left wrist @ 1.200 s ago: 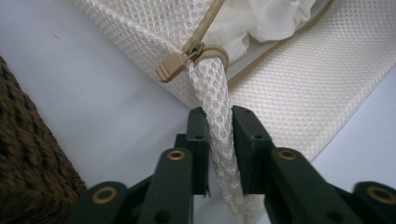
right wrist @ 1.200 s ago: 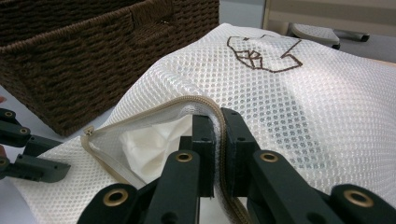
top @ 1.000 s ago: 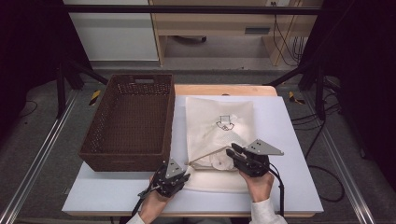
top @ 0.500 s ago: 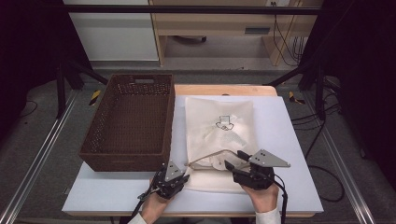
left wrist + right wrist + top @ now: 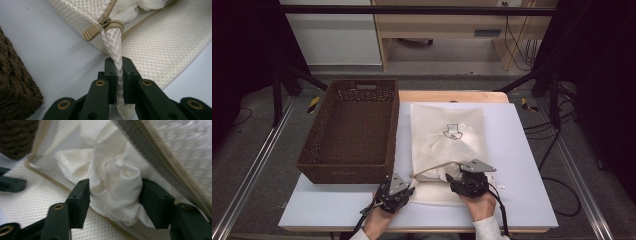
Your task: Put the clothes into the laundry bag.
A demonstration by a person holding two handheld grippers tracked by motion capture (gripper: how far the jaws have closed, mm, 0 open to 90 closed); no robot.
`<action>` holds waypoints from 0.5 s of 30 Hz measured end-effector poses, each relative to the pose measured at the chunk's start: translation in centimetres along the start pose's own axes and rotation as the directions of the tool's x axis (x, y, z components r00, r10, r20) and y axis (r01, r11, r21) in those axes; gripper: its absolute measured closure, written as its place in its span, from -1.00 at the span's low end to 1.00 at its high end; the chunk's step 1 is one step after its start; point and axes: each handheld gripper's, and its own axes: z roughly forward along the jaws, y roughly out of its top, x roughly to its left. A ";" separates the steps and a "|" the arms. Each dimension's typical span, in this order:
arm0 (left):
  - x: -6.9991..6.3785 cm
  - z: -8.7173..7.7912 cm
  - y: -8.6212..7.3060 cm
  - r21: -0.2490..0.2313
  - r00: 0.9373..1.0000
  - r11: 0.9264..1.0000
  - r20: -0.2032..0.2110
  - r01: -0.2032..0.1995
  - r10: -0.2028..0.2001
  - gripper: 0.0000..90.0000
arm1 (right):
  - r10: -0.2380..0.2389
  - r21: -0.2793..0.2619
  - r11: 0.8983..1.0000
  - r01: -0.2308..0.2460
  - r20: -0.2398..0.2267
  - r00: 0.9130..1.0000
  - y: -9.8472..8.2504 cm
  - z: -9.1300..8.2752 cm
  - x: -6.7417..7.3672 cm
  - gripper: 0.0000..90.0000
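Mesh bag (image 5: 447, 145) lies flat on the white table (image 5: 522, 165), just right of the brown wicker basket (image 5: 349, 132), near edge unzipped and gaping toward the person.

Left gripper (image 5: 119, 75) sits at the bag's near-left corner. Jaws clamped tight on a thin strip of mesh, which runs up from between the pads to the zip end. Tan zip pull (image 5: 96, 28) sits just past that strip, at the end of the zipper track, not touched by the jaws. In the high view the left gripper (image 5: 404, 190) is low on the table, hand (image 5: 379, 225) coming in from the bottom edge, basket corner close on its left.

Right gripper (image 5: 113, 195) is at the bag's open mouth. Jaws wide apart, one each side of a bunched wad of white cloth (image 5: 112, 182) that spills out of the opening. Pads look close to the cloth on both sides, but can't tell if they press it; not closed on it. Upper zip edge of the bag runs diagonally above the right jaw. High view: right gripper (image 5: 457, 179) w/ grey plate on top, at the opening, hand (image 5: 479, 202) behind it, cable trailing off the near edge.

Printed mark on the bag's far half, too small to read.
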 end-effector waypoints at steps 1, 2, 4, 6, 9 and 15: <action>0.0 0.0 0.0 0.001 1.000 1.000 0.000 0.004 -0.004 0.85 | -0.009 0.015 1.000 0.009 0.013 1.000 0.0 0.4 0.1 0.04; 0.0 0.0 0.0 0.002 1.000 1.000 0.002 0.004 -0.004 0.86 | -0.020 0.030 0.999 0.019 0.031 0.999 0.0 0.9 0.2 0.09; 0.0 0.0 0.1 0.008 1.000 1.000 0.002 0.004 -0.004 0.87 | -0.025 0.052 0.998 0.021 0.064 0.998 0.4 1.6 0.4 0.26; 0.0 0.0 0.2 0.016 1.000 1.000 0.006 0.002 -0.002 0.88 | -0.025 0.050 0.999 0.021 0.094 0.995 1.0 2.2 0.3 0.57; 0.1 -0.1 0.3 0.018 1.000 1.000 0.006 0.001 -0.001 0.89 | 0.014 0.026 1.000 -0.017 0.119 0.993 1.5 3.1 -0.2 0.73; 0.3 -0.5 0.3 0.018 1.000 1.000 0.012 0.006 -0.006 0.89 | 0.025 -0.031 0.999 -0.017 0.247 0.969 2.0 4.5 -1.1 0.74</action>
